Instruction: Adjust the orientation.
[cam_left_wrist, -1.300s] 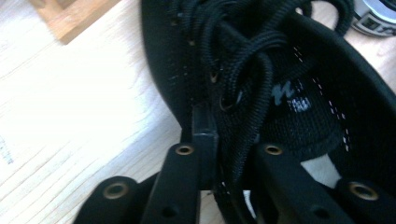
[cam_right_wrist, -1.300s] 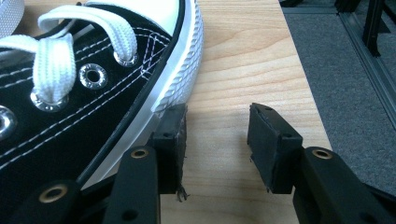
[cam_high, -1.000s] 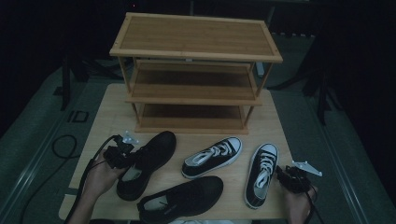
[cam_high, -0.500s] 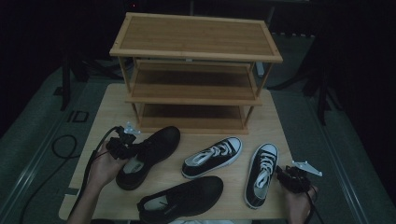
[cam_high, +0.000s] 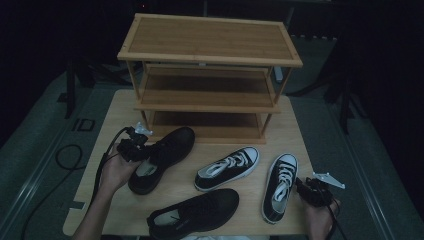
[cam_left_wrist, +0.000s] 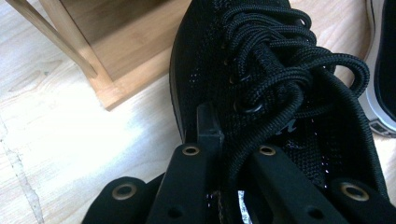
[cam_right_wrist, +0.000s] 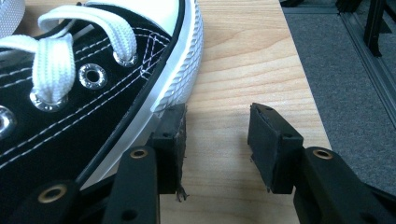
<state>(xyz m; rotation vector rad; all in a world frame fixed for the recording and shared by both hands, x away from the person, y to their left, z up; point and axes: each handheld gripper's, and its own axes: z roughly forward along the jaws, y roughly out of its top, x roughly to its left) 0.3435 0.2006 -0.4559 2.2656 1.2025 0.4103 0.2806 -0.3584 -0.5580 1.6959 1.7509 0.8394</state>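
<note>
My left gripper (cam_high: 140, 148) is shut on the side wall of a black knit lace-up shoe (cam_high: 162, 157) at the table's left. The shoe's toe points at the bottom shelf of the bamboo shoe rack (cam_high: 210, 75). In the left gripper view one jaw sits outside the black shoe (cam_left_wrist: 261, 70) and the other inside its opening, where my left gripper (cam_left_wrist: 229, 140) pinches the wall. My right gripper (cam_high: 306, 189) rests open at the table's right front, beside a black-and-white canvas sneaker (cam_high: 281, 185). In the right gripper view that sneaker (cam_right_wrist: 70, 93) lies against the left jaw of my right gripper (cam_right_wrist: 217, 126), with bare wood between the jaws.
A second black knit shoe (cam_high: 197, 212) lies at the front edge. Another canvas sneaker (cam_high: 227, 167) lies mid-table. The rack has three shelves with nothing on them. The wooden table (cam_high: 100, 150) ends close to the right gripper, with grey floor (cam_right_wrist: 345, 70) beyond.
The left hand has carried the black shoe a little up and toward the rack's bottom shelf. The right hand and the other shoes have not moved.
</note>
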